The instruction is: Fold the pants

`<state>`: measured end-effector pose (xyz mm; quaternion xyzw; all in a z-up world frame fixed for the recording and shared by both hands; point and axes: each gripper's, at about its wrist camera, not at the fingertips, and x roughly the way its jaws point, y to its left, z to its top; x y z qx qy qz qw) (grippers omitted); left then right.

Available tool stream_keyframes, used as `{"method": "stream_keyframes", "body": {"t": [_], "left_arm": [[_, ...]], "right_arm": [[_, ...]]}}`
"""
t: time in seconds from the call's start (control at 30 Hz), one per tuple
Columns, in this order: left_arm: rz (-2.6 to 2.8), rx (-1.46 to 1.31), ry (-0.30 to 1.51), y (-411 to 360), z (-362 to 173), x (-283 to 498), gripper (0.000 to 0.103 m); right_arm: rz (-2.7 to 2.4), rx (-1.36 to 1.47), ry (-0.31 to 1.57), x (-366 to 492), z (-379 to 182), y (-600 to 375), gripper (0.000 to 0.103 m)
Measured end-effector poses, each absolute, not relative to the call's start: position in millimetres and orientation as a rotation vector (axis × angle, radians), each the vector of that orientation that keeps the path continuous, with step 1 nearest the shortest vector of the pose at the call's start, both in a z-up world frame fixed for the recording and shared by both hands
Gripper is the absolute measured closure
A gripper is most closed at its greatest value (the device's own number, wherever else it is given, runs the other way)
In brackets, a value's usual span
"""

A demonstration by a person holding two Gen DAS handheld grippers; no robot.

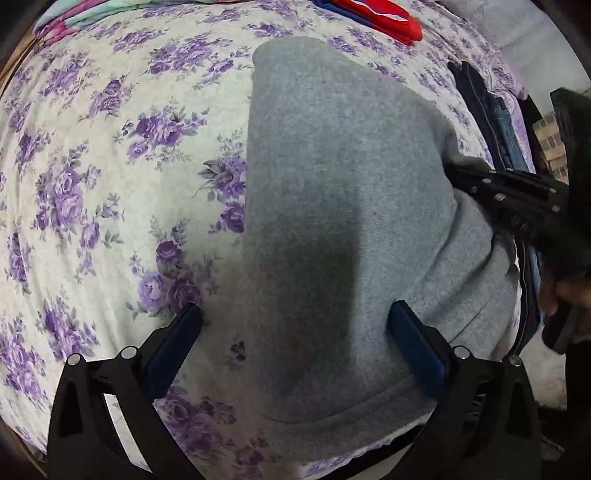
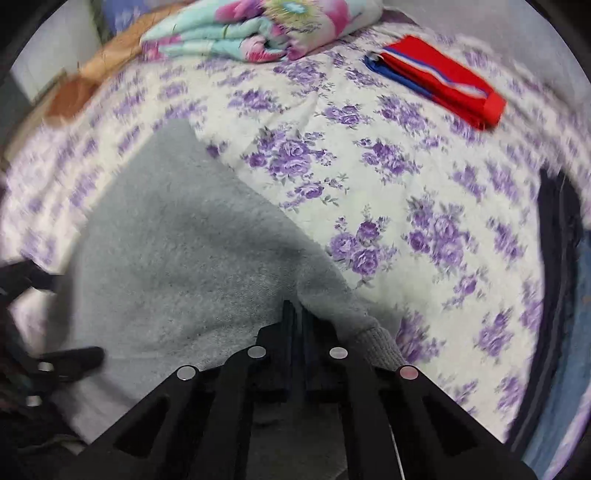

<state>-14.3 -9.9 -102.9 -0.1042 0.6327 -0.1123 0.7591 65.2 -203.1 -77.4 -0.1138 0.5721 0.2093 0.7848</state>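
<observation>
Our right tool [image 2: 294, 314] has its two black fingers pressed together on a fold of the soft grey fleece pants [image 2: 177, 258], pinching the cloth near a ribbed hem at the edge closest to us. Our left tool [image 1: 295, 332] is spread wide, its blue-padded fingers [image 1: 417, 347] standing either side of the same garment and gripping nothing; whether the pads touch the fabric we cannot tell.

The pants lie lengthwise on the white bedsheet printed with purple roses [image 1: 110, 166], already narrowed to a single long strip, so we judge the legs are laid one on the other and the lengthwise fold-over is the step in hand. Next we would need the left tool to close on the near edge beside the right one, then both to lift and carry that end toward the far end, keeping the edges level.

Farther off lie a folded red and blue garment [image 2: 443, 81], a floral quilt [image 2: 258, 29], and dark denim clothes [image 1: 495, 122].
</observation>
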Motion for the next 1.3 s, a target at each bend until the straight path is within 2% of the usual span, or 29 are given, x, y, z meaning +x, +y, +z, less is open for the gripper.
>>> {"method": "stream_keyframes", "body": {"t": [0.07,0.1,0.13,0.2,0.3,0.37,0.43,0.57,0.63,0.73,0.87,1.0,1.13,1.27,1.3], "left_arm": [[-0.251,-0.231,1.393,-4.8,-95.9,-14.0,0.004],[-0.246,-0.22,1.386,-2.1,-90.3,-14.6,0.005],[-0.239,-0.209,1.374,-0.5,-85.1,-15.5,0.005],[-0.244,-0.205,1.332,2.6,-72.7,-18.9,0.005],[-0.281,-0.203,1.334,-0.5,-73.6,-20.6,0.005],[-0.266,-0.142,1.392,-9.8,-94.1,-18.9,0.004],[-0.262,-0.164,1.419,-11.1,-106.9,-16.3,0.004],[-0.284,-0.148,1.359,-8.1,-85.8,-13.7,0.005],[-0.315,-0.156,1.319,-4.2,-73.1,-14.0,0.005],[-0.34,-0.24,1.276,6.4,-62.2,-4.9,0.005],[-0.33,-0.307,1.33,10.4,-77.4,12.0,0.005],[-0.368,-0.351,1.392,-1.2,-102.8,19.8,0.005],[-0.372,-0.417,1.401,-1.2,-117.9,17.2,0.004],[-0.357,-0.406,1.397,-5.8,-117.3,15.3,0.004],[-0.343,-0.387,1.401,-11.7,-115.0,17.4,0.005]], "right_arm": [[0.489,-0.133,1.236,63.3,-61.4,-216.0,0.079],[0.511,-0.105,1.21,55.6,-48.1,-218.7,0.054],[0.525,-0.1,1.174,45.9,-36.0,-223.0,0.046],[0.584,-0.083,1.124,22.7,-15.9,-228.9,0.046],[0.632,-0.107,1.219,-4.0,-31.1,-228.4,0.044],[0.543,-0.187,1.308,-14.1,-69.6,-228.7,0.025],[0.521,-0.158,1.382,-16.0,-91.9,-231.6,0.019],[0.576,-0.032,1.316,-12.8,-66.4,-247.7,0.02],[0.576,0.079,1.298,-5.6,-56.5,-267.2,0.012],[0.518,0.282,1.271,4.6,-52.1,-303.8,0.01],[0.444,0.589,1.291,19.0,-83.0,-335.8,0.009],[0.474,0.713,1.328,26.7,-119.9,-327.7,0.009],[0.532,0.793,1.374,31.0,-149.4,-308.7,0.003],[0.568,0.72,1.382,34.2,-146.3,-286.6,0.006],[0.572,0.7,1.389,33.3,-141.2,-283.3,0.017]]}}
